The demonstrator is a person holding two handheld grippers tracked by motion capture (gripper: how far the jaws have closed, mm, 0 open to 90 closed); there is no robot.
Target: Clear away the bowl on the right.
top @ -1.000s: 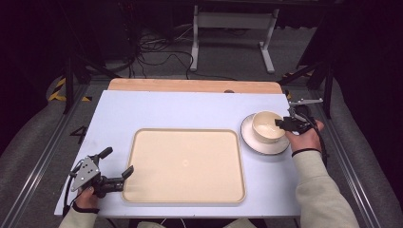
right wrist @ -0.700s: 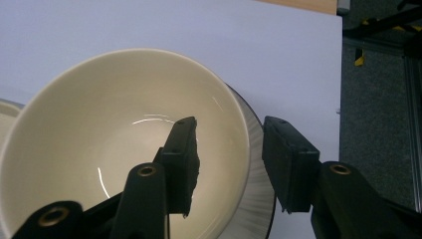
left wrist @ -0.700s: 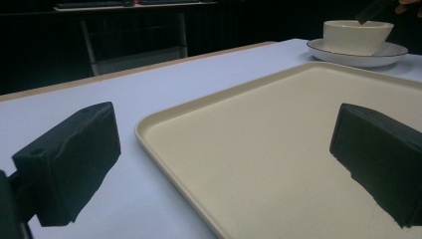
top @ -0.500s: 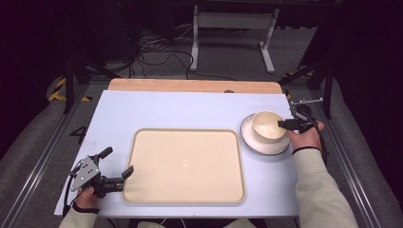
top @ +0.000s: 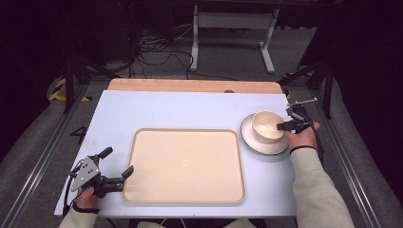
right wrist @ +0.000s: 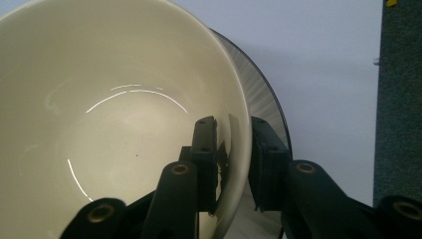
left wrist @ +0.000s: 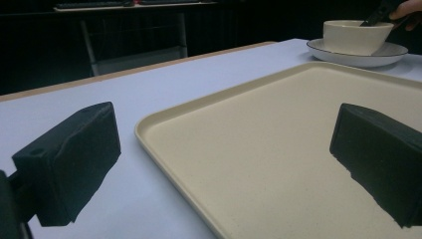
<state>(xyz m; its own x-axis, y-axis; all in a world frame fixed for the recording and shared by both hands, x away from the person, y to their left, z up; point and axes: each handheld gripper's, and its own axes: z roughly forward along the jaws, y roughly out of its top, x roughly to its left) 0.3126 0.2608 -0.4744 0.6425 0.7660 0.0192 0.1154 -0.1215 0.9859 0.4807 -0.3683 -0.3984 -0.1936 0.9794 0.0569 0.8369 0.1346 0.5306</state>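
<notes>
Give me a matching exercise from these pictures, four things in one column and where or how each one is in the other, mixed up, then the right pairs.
Things:
1. bowl
2. plate
3. tray
4. left gripper

States:
A. open, at the near left corner of the tray
B. under the bowl, at the right of the table
C. its wall stands between the jaws of the right gripper
D. bare, in the middle of the table

Pairs: 1-C, 2-B, 3-D, 4-A
</notes>
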